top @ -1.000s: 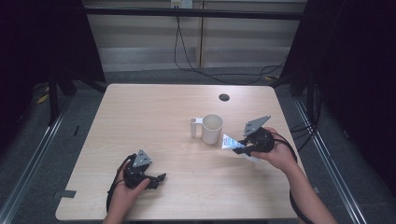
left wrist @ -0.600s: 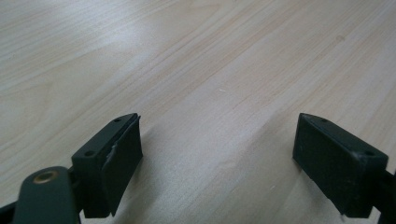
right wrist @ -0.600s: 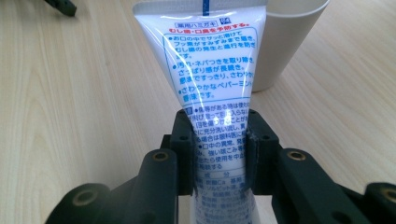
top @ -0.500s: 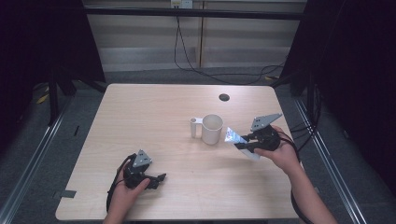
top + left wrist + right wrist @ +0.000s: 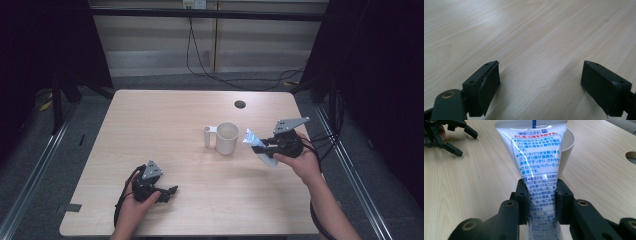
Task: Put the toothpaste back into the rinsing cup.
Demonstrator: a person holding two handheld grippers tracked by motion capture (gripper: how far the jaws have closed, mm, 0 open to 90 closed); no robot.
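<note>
So the right gripper (image 5: pixel 261 148) is clamped on a white toothpaste tube (image 5: pixel 537 155), right of center in the high view, tube's flat end just beside the white mug (image 5: pixel 227 138). The left gripper (image 5: pixel 169 192) sits at the lower left on the table (image 5: pixel 165 120), jaws spread wide, nothing between them.

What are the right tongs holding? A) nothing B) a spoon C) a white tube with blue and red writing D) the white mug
C: in the right gripper view the right tongs are squeezed shut on a white plastic tube with blue and red writing, held up just beside the white mug on the light wooden table.
</note>
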